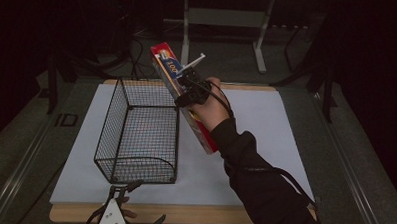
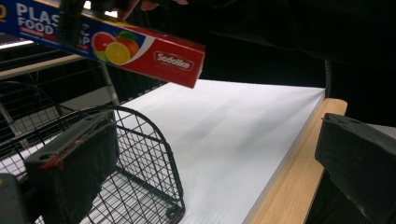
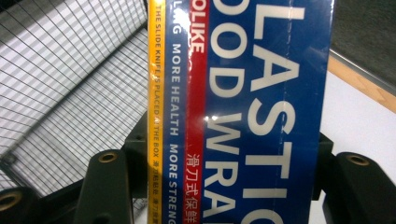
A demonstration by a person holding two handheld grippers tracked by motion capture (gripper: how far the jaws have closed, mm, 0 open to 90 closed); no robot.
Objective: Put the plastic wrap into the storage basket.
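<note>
Plastic wrap box is sitting clamped between the right tool's jaws, tilted in the air just beside the wire basket's right wall. Left tool is hovering wide open at the tabletop's near edge, below the basket.

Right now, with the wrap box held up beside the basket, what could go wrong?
1. The right gripper holds the long box tilted, with long ends out both sides; it could pivot or slip in the jaws.
2. The box's lower end hangs close to the basket rim; lowering it tilted might catch the wire and shove the basket.
3. The left gripper sits open near the basket's near end, not holding it, so nothing steadies the basket.
</note>
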